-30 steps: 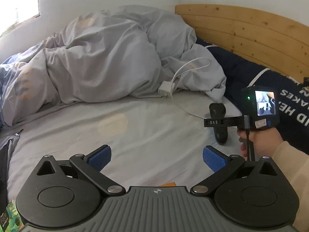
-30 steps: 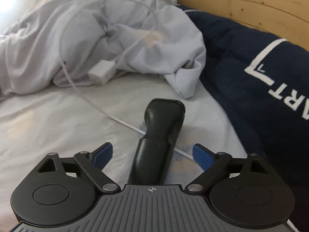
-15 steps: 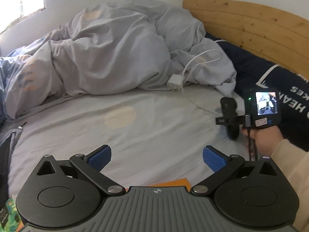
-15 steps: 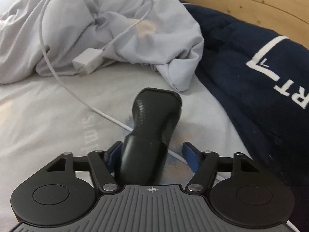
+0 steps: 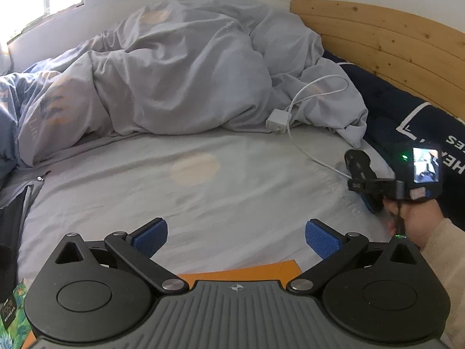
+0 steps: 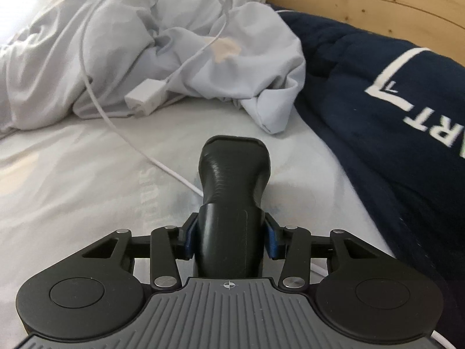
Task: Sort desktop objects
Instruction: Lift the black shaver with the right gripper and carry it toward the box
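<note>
- On the bed sheet [image 6: 72, 192], near the dark pillow [image 6: 392, 133], the right gripper [image 6: 231, 234] has now closed on the black shaver [image 6: 234, 174]. One second ago its blue pads stood wide apart on both sides of the handle; now both pads press the handle.
- The shaver looks a little raised at its head, but I cannot tell if it has left the sheet. The left wrist view shows it [image 5: 359, 163] low over the bed, in front of the right gripper [image 5: 369, 195].
- A white cable [image 6: 162, 165] runs under or just beside the shaver, and goes up to the charger [image 6: 146, 96] at the duvet [image 6: 58, 58].
- The left gripper [image 5: 235, 235] has stayed wide open and holds nothing. It has pulled back a little, so an orange sheet [image 5: 261, 272] shows more under it.
- I judge that the grasp step is done and the carrying comes next. The cable could drag along if it is caught.
</note>
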